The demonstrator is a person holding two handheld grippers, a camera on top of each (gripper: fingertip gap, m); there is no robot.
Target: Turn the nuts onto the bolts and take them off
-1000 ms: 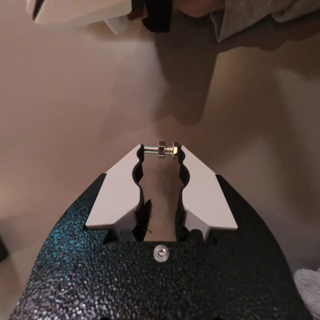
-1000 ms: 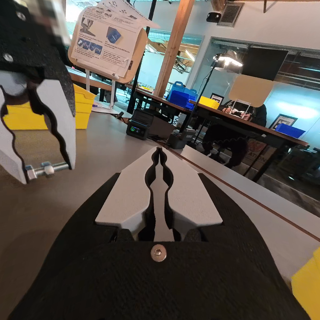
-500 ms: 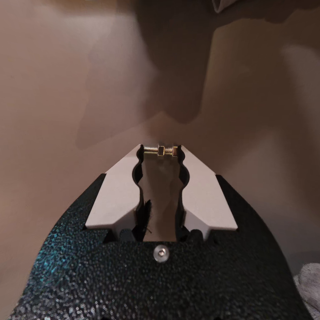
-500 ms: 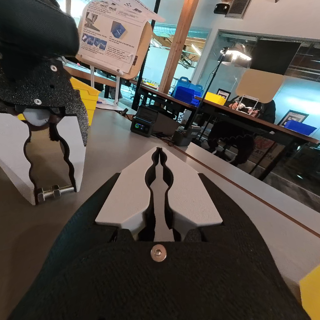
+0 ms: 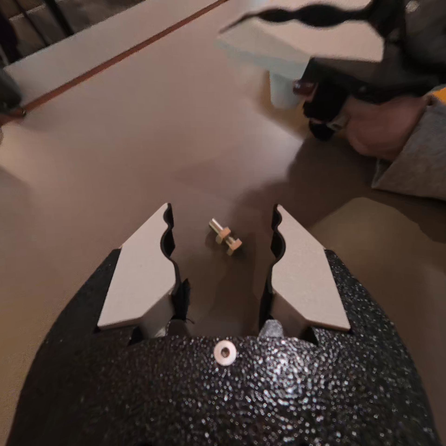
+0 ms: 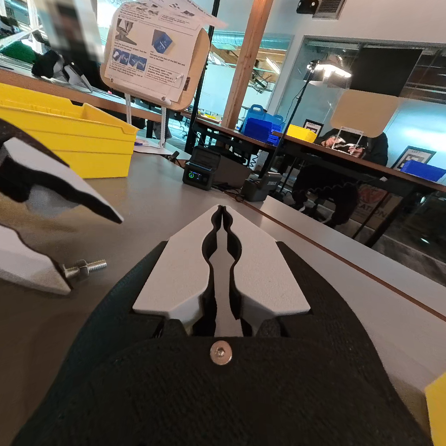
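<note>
The fingers of the left gripper (image 5: 223, 231) stand wide apart and hold nothing; between their tips, touching neither, the bolt (image 5: 224, 236) lies flat on the worktop (image 5: 120, 144) with one nut (image 5: 222, 235) threaded partway along its shank. In the left wrist view its long axis runs on a slant across the gap, the threaded end pointing away and toward the left finger, the head nearer and toward the right finger, so it lies neither square across the opening nor in line with it. Seen from the right wrist view, the same bolt (image 6: 84, 268) sits just off the tip of the left gripper (image 6: 48, 241), low on the left and well to the side of the right one. The fingers of the right gripper (image 6: 220, 208) are pressed together at the tips with nothing between them, aimed out over bare worktop (image 6: 156, 200). The left fingers are plainly the nearer pair; my judgement is that any regrasp falls to them, and that the slant of the shank is what the closing line has to suit. Farther out stand a yellow bin (image 6: 72, 140) on the left, a small black device with a lit screen (image 6: 200, 169), and a stand carrying printed sheets (image 6: 154, 55).
</note>
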